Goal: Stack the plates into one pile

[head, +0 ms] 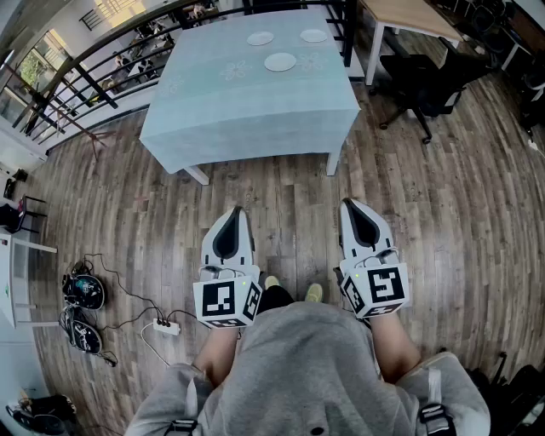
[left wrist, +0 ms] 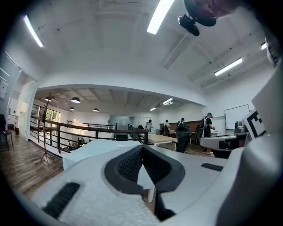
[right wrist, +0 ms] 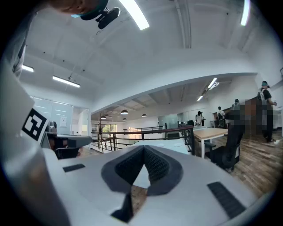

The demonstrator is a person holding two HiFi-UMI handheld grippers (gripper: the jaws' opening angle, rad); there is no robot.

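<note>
Three white plates lie apart on the far half of the table with the pale blue cloth: one plate at the back left, a second plate at the back right, a third plate nearer me. My left gripper and right gripper hang side by side over the wooden floor, well short of the table's near edge. Both point level toward the table, shut, with nothing between their jaws. The left gripper and right gripper show their pads meeting at the tips.
A black office chair and a wooden desk stand right of the table. A dark railing runs along its left and back. Cables with a power strip and dark gear lie on the floor at left. Several people stand far off.
</note>
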